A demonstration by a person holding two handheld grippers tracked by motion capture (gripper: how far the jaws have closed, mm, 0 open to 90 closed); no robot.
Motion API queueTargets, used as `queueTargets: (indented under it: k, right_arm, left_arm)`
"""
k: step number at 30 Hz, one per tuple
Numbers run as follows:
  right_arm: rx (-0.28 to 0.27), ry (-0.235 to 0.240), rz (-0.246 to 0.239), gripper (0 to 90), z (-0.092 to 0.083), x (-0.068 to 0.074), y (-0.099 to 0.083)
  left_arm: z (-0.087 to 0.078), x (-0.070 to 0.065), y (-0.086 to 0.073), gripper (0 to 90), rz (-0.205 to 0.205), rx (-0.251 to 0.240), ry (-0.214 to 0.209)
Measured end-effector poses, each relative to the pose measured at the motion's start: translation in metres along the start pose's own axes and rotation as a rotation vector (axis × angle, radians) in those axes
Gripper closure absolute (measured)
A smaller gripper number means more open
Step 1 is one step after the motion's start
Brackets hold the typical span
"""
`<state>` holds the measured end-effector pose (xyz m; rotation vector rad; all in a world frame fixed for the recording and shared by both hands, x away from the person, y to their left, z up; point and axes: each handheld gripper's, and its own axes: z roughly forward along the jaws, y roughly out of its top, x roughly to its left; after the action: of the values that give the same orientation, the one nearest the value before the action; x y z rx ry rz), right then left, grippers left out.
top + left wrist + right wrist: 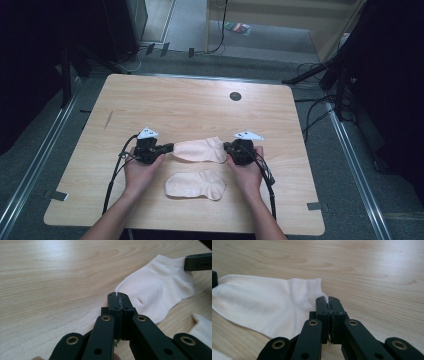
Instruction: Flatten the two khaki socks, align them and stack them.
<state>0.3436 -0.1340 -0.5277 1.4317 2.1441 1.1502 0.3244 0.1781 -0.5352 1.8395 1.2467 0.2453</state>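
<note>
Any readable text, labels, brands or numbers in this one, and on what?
None can be read.
The far sock and the near sock are plain, with no mark or label.
The left gripper and right gripper carry no lettering.
The small colourful item on the floor beyond the table is too small and blurred to read.

left hand-held gripper (169, 147) clamped, right hand-held gripper (226, 147) seemingly clamped

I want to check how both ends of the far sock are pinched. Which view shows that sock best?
The high view: the whole far sock stretches between left gripper and right gripper. The left gripper view shows its toe end pinched; the right gripper view shows its cuff edge pinched.
</note>
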Motion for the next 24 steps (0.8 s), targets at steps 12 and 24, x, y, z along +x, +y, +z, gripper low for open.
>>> queueTargets:
  k: [12, 24]
  right_arm:
    - [-0.036, 0.052, 0.000, 88.6, -0.043, 0.015, -0.002]
    - [-0.043, 0.109, -0.002, 88.7, -0.077, 0.032, -0.024]
  left_arm:
    - [-0.043, -0.009, -0.012, 90.0, 0.001, -0.049, -0.075]
    - [-0.070, -0.022, -0.035, 90.0, 0.001, -0.054, -0.114]
